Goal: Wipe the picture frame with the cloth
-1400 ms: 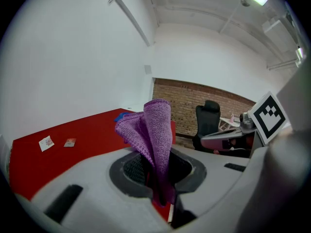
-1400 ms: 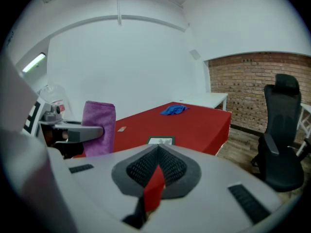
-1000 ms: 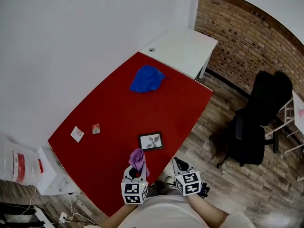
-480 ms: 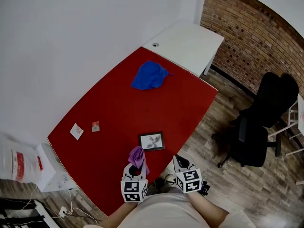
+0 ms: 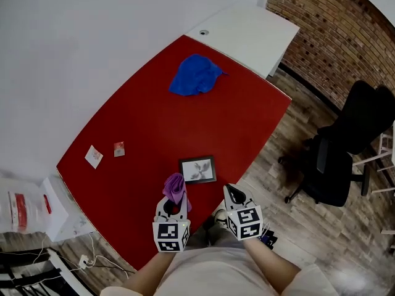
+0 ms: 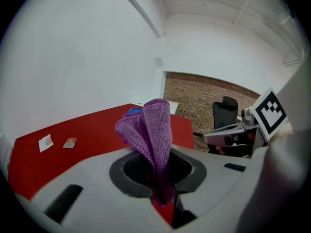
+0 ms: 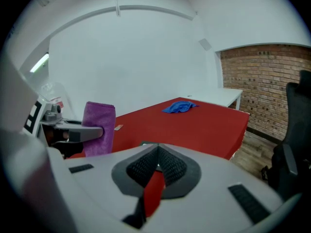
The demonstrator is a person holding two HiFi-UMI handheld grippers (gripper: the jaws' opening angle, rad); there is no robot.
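Unmoved since a second ago: small black picture frame [image 5: 197,169] lies flat near the red worktop's [image 5: 154,122] near edge. Left gripper [image 5: 173,207] fingers clamp a folded purple microfibre cloth [image 6: 151,130], wad forward for wiping. Right gripper [image 5: 232,193] fingers closed, empty; probably free to steady the frame.

Office, swivel chair [image 5: 361,119], white desk [image 5: 247,32] (brick wall [image 5: 327,29])

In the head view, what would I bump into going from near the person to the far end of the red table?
purple cloth → picture frame → blue cloth → white table
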